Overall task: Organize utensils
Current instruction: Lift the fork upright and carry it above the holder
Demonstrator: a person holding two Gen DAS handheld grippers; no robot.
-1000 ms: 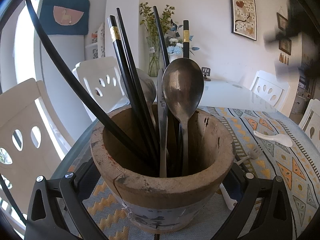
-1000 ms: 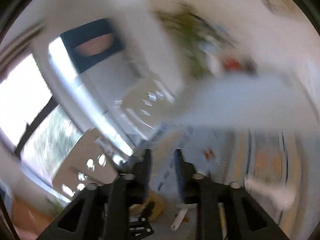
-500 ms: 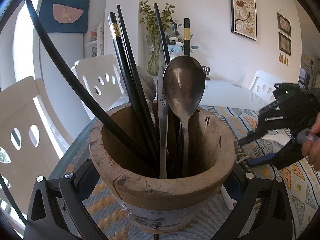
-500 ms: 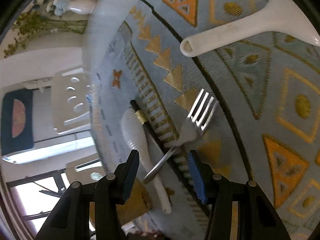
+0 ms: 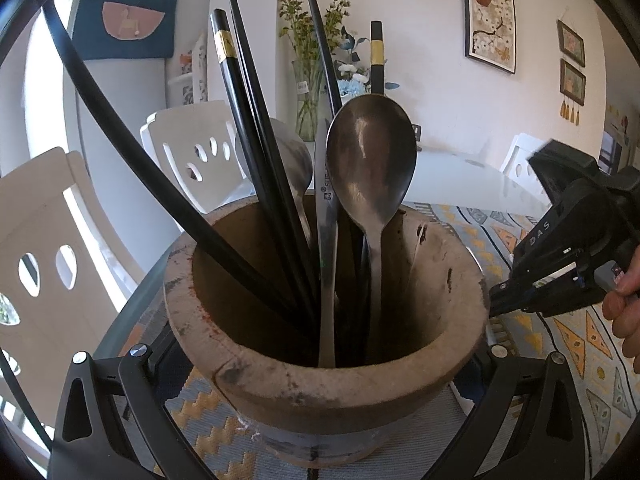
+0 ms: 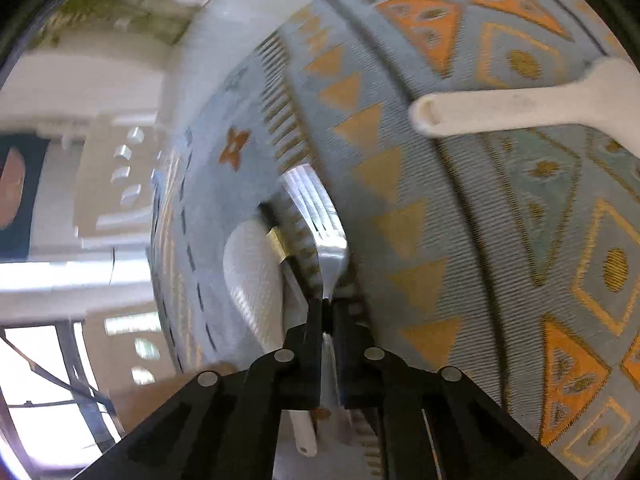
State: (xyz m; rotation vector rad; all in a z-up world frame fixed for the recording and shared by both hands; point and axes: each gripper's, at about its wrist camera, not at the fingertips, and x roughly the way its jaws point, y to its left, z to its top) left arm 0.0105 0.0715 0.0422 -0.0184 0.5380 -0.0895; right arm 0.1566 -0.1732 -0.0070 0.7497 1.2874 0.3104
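A brown clay pot (image 5: pixel 224 364) fills the left wrist view, with my left gripper (image 5: pixel 320 424) hugging it on both sides. In it stand black chopsticks (image 5: pixel 256 140), a large metal spoon (image 5: pixel 368 160) and other metal utensils. My right gripper (image 6: pixel 327 312) has just been closing and is now shut on the handle of a metal fork (image 6: pixel 316 216) that lies on the patterned mat. Its black body (image 5: pixel 560 264) shows just right of the pot, held by a hand (image 5: pixel 624 300).
Left of the fork lie a white ceramic spoon (image 6: pixel 252 276) and a black chopstick with a gold band (image 6: pixel 280 240). Another white spoon (image 6: pixel 500 112) lies farther off on the mat (image 6: pixel 520 240). White chairs (image 5: pixel 192 160) and a flower vase (image 5: pixel 308 108) stand beyond the glass table.
The right gripper dropped to the mat, rolled, and shut on the fork's handle, which lay between its open jaws half a second ago. The pot and left gripper have not moved.
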